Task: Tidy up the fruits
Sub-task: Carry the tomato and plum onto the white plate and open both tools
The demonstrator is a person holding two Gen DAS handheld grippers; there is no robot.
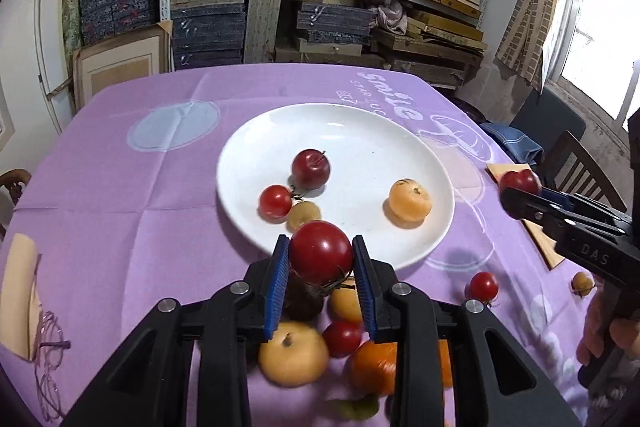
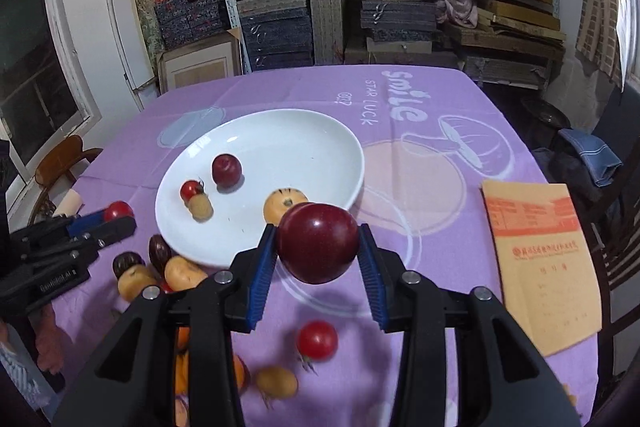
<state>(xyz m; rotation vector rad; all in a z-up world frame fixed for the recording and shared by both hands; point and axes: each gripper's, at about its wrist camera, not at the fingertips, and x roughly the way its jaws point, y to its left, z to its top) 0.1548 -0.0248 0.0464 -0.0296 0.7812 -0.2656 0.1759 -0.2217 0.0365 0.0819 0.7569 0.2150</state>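
White plate (image 1: 348, 131) mid-table on purple cloth (image 1: 160, 187), four fruits already on it. Loose fruit pile (image 1: 296, 351) at its near edge, orange booklet (image 2: 544, 267) to the right. Left gripper (image 1: 321, 259) clamped on red tomato (image 1: 320, 251); right gripper (image 2: 318, 245) clamped on dark red plum (image 2: 318, 241), both above the plate's near rim.

In the left wrist view, the left claw (image 1: 321, 259) hides much of the orange (image 1: 374, 367) and a dark fruit (image 1: 302, 301). The greenish fruit (image 1: 356, 407) is blurred. The eyeglasses (image 1: 50, 367) are cut off by the edge.
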